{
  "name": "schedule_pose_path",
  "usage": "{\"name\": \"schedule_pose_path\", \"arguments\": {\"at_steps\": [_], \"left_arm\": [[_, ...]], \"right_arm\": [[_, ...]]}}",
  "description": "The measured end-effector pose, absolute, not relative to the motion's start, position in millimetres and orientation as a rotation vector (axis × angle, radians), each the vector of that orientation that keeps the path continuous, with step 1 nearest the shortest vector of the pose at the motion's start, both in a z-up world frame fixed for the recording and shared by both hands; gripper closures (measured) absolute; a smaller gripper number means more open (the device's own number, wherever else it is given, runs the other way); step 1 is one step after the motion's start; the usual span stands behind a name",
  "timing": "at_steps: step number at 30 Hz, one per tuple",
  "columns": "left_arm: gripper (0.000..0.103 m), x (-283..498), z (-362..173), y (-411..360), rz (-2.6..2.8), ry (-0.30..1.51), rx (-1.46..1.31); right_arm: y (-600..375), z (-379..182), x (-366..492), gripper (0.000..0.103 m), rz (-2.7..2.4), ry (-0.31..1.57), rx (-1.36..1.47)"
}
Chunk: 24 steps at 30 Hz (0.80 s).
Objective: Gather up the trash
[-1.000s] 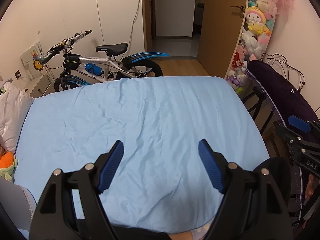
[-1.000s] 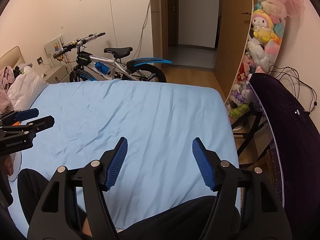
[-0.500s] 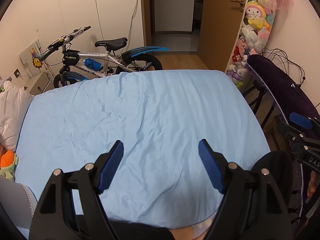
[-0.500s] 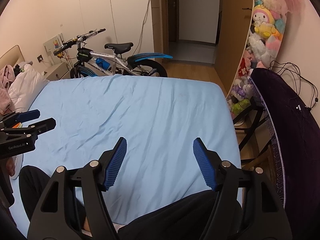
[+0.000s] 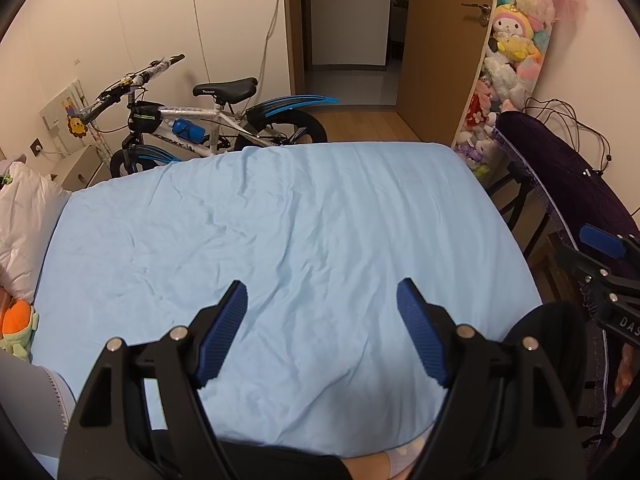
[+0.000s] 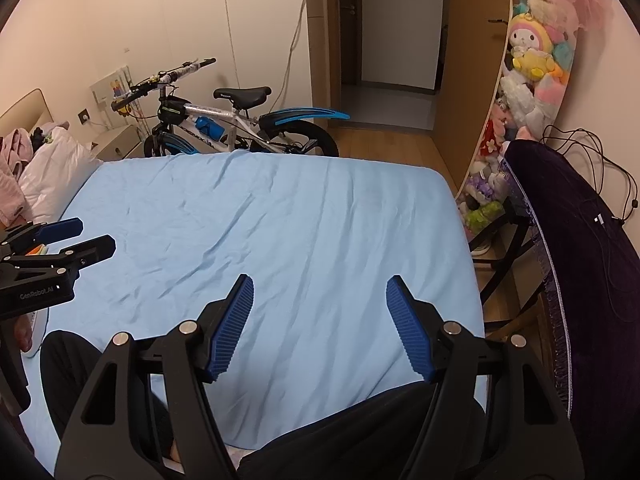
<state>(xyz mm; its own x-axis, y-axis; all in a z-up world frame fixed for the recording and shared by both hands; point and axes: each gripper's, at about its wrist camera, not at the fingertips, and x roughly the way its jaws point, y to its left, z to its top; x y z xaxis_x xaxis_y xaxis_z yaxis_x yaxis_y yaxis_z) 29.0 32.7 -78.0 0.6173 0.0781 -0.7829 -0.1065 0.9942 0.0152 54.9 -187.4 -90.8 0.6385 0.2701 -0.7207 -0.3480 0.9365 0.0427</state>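
change: next to nothing differs from a second ago; both views frame the bed a touch lower than before, but neither hand has really shifted or turned, and nothing on the bed has moved.
left tool (image 5: 320, 314): jaws apart, wide, nothing between the blue pads (image 5: 222, 334); it hangs above the near edge of the bed, tilted down at the sheet, just as it was a second back.
right tool (image 6: 318, 312): jaws apart as well, a little narrower than the left, empty; same pose as before. It also shows at the right edge of the left wrist view, over the dark trouser leg (image 5: 548, 344).
bed (image 5: 280, 220): light blue fitted sheet, wrinkled, bare across its whole middle.
trash: none visible in either view; no wrapper, tissue or scrap lies on the sheet, and no bin or bag shows.
surroundings: bicycle (image 5: 208, 120) beyond the far side of the bed, white pillow (image 5: 24, 216) and an orange plush toy (image 5: 18, 320) at the left edge, stuffed toys (image 5: 516, 48) stacked by the open door, a purple covered keyboard (image 6: 576, 248) to the right.
meaning for the task: the stillness reads as a pause or starting pose; collection has not begun, and the trash most likely lies outside these views, so the likely need is to turn and look elsewhere.
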Motion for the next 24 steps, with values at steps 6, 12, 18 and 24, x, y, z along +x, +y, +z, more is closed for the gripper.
{"name": "schedule_pose_path", "arguments": {"at_steps": [6, 12, 18, 24], "left_arm": [[0.026, 28.0, -76.9, 32.9, 0.109, 0.895, -0.028], [0.022, 27.5, -76.7, 32.6, 0.104, 0.894, -0.040], [0.021, 28.0, -77.5, 33.4, 0.105, 0.898, -0.056], [0.020, 28.2, -78.8, 34.8, 0.106, 0.900, -0.061]], "right_arm": [[-186.4, -89.9, 54.6, 0.037, 0.353, 0.802, -0.107], [-186.1, -89.7, 53.7, 0.037, 0.355, 0.802, -0.103], [-186.3, -89.6, 53.5, 0.037, 0.353, 0.802, -0.101], [-187.5, -88.8, 53.3, 0.037, 0.350, 0.797, -0.100]]}}
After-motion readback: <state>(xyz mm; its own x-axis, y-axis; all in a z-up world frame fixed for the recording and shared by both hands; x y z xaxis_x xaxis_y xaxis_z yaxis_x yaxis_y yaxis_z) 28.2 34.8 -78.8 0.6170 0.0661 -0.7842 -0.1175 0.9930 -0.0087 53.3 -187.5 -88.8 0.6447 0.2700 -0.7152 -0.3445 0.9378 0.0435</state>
